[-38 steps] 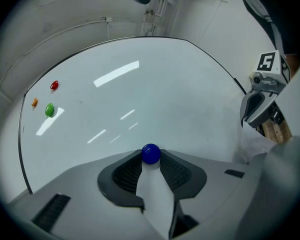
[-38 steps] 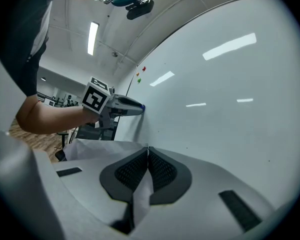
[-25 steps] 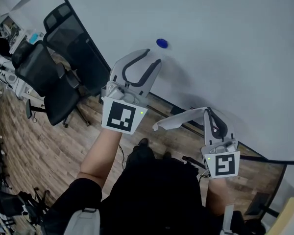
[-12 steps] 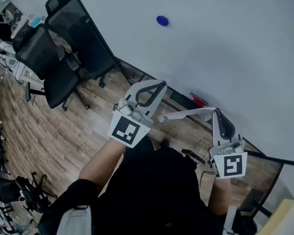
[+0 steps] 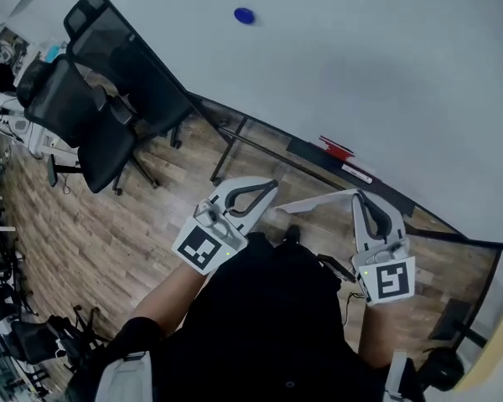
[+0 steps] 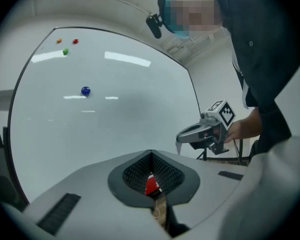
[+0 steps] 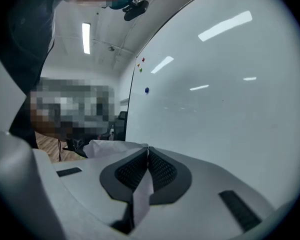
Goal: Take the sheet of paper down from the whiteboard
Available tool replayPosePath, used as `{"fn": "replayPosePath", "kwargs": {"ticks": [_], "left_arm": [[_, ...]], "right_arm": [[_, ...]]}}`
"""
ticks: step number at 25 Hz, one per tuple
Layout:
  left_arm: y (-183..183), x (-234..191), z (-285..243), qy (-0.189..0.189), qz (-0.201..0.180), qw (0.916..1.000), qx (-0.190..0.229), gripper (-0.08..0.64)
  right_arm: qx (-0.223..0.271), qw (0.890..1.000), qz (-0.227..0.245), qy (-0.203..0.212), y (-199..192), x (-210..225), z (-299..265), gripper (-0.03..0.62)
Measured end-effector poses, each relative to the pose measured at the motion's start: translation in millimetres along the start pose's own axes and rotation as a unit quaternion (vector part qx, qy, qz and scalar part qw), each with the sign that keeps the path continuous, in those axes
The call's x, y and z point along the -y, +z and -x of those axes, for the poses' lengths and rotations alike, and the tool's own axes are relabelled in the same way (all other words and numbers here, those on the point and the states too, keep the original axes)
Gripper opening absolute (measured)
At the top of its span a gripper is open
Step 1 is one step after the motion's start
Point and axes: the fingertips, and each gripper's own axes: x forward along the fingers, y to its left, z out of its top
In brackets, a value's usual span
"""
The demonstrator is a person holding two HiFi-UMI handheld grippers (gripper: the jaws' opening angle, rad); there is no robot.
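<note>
Below the ledge of the whiteboard (image 5: 360, 48), off the board and in mid-air in front of the person, the sheet of paper (image 5: 310, 202) is carried by the right gripper (image 5: 358, 197). Its pads (image 7: 162, 171) are pressed together on one edge, w/ a strip of the sheet hanging down between them. The rest is seen curled and bunched toward the left, its free end just beside the left gripper (image 5: 270, 188), tho contact can't be confirmed. That gripper's jaws are closed tight w/ no paper between them; only a red sliver (image 6: 151, 185) is glimpsed thru the slit, and what it is can't be told. The sheet is judged v. light, thin and limp: easily creased or torn, apt to droop and flap when held at one point only. A flat pinch at an edge is judged enough, w/ no squeeze force needed. A 2nd pinch at the far edge would prob. be wanted if it is to be kept flat, and the two holds shouldn't be pulled apart hard. No print or writing can be read on the sheet. The board is blank apart from a blue magnet (image 5: 244, 14) and small coloured magnets (image 6: 66, 51) near its top corner. Only b/w square codes are carried by the marker cubes (image 5: 388, 280), no letters, and no brand is made out anywhere
</note>
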Motion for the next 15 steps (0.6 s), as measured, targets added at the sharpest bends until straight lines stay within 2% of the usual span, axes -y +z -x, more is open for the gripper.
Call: {"fn": "replayPosePath", "kwargs": {"ticks": [1,3,10,15], "left_arm": [[-1,5,7,-0.001,0.028,0.9995,0.014,0.011],[-10,14,24,-0.010,0.051,0.9986,0.011,0.011],[-35,31,87,-0.048,0.070,0.9963,-0.009,0.011],[-44,41,143,-0.051,0.087,0.9949,-0.005,0.011]], "right_arm": [[-0.006,1.000,-0.001,-0.001,-5,-6,3,0.018],[-0.016,1.000,-0.007,-0.006,-14,-19,9,0.018],[-0.057,0.997,-0.025,-0.053,-41,-65,33,0.018],[-0.064,0.996,-0.037,-0.058,-67,-115,46,0.018]]}}
